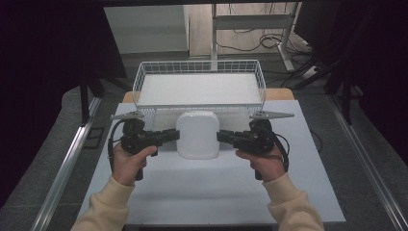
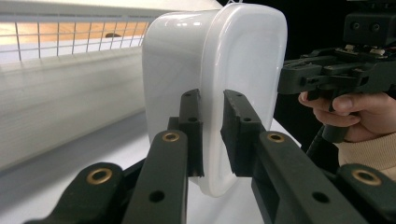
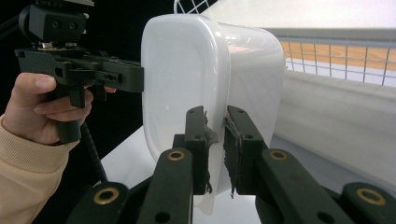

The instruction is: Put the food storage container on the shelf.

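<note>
A white plastic container (image 1: 197,134) with rounded corners sits on the table just in front of the wire basket (image 1: 142,77). My left gripper (image 1: 174,135) is shut on the rim at its left side, and my right gripper (image 1: 222,136) is shut on the rim at its right side. In the left gripper view the container (image 2: 233,70) has its rim pinched between the two black jaws of the gripper (image 2: 212,130). The right gripper view shows the container (image 3: 187,74) with its rim clamped between the jaws of the gripper (image 3: 215,149); their pads are frayed.
The white wire basket holds a white liner and stands at the table's far edge. The white table top (image 1: 211,187) stretches toward the person. Metal rails run along the floor at both sides, and a desk frame with cables stands behind.
</note>
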### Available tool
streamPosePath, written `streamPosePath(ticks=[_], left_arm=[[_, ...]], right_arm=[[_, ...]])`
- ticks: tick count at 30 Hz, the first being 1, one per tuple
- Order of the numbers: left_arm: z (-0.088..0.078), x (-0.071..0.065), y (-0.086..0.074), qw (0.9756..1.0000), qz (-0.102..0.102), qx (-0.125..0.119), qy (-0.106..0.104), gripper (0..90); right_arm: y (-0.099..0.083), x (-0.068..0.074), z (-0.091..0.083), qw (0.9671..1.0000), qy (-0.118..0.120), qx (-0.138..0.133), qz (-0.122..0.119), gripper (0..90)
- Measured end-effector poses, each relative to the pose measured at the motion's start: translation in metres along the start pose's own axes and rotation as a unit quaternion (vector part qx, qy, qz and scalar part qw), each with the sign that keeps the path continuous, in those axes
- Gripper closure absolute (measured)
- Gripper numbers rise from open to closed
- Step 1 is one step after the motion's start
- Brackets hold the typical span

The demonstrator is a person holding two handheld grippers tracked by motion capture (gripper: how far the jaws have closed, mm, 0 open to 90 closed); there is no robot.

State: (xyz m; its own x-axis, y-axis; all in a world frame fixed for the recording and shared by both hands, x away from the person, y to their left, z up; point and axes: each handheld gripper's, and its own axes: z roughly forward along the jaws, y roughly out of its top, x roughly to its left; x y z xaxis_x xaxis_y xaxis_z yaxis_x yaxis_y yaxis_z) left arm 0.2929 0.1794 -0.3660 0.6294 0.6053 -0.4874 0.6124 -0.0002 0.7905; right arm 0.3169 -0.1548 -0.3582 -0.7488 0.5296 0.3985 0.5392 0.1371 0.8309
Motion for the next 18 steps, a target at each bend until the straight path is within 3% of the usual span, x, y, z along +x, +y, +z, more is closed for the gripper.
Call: streamPosePath(ticks=[18], left_arm=[[0.005,0.007,0.043,0.9998,0.014,-0.008,0.011,78.2]], right_arm=[[0.043,-0.011,0.005,0.9998,-0.01,-0.003,-0.015,79.7]])
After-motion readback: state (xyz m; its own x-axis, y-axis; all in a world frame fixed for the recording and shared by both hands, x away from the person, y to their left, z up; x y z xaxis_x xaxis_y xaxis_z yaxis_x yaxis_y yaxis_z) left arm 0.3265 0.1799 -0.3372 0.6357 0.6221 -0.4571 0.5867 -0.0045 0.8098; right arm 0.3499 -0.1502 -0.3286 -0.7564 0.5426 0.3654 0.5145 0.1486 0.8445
